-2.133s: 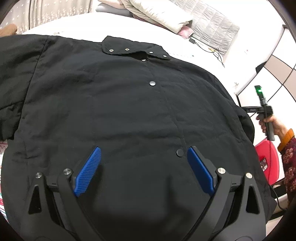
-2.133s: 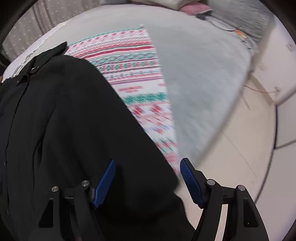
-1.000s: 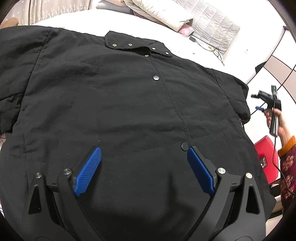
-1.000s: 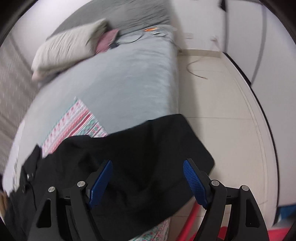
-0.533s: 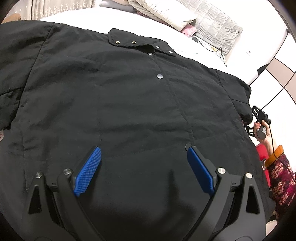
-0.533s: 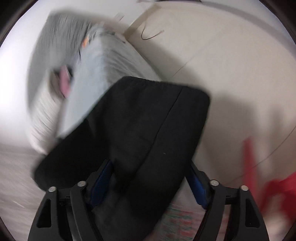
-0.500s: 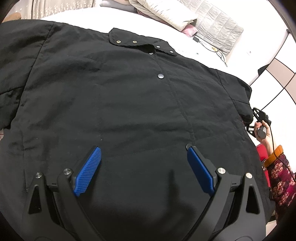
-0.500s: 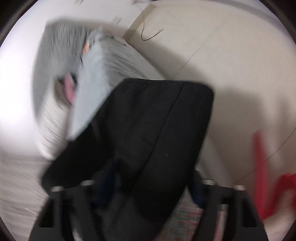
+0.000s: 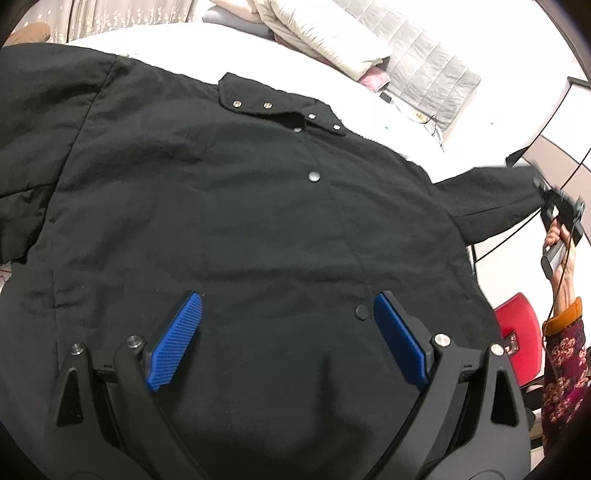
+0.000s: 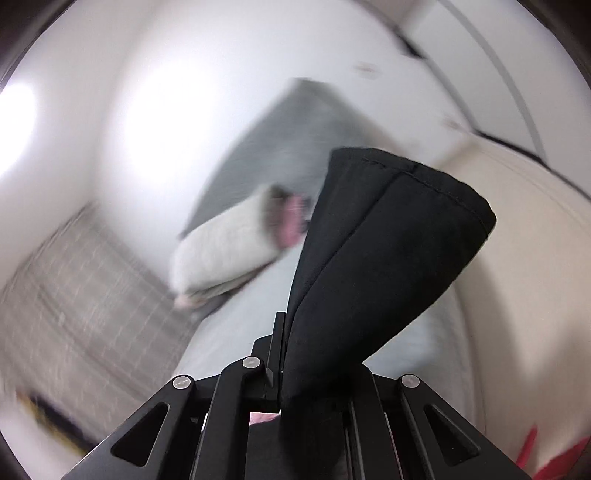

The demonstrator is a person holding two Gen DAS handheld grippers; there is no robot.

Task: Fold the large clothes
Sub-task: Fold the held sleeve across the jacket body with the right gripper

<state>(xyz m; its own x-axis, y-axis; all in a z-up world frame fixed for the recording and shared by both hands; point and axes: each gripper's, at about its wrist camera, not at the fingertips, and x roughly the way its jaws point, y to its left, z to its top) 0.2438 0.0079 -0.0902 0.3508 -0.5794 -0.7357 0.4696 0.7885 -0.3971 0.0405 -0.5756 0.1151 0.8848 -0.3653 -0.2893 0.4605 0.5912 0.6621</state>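
A large black jacket (image 9: 229, 206) with metal snaps lies front-up, spread across the bed. My left gripper (image 9: 288, 343) hovers open over its lower front, blue pads apart, holding nothing. My right gripper (image 10: 284, 354) is shut on the jacket's right sleeve (image 10: 376, 251), whose cuff sticks up past the closed jaws. In the left wrist view that sleeve (image 9: 491, 195) is lifted out to the right, held up by the right gripper (image 9: 554, 206) in the person's hand. The right wrist view is blurred by motion.
The white bed (image 9: 280, 70) carries a beige folded quilt (image 9: 325, 33) and a grey quilted headboard cushion (image 9: 428, 85) at the far side. A red stool (image 9: 517, 339) stands on the floor at the right. White cabinet doors (image 9: 561, 147) line the right wall.
My right gripper closed on the right sleeve and lifted it up and outward to the right. The left gripper stayed open over the jacket's lower front.
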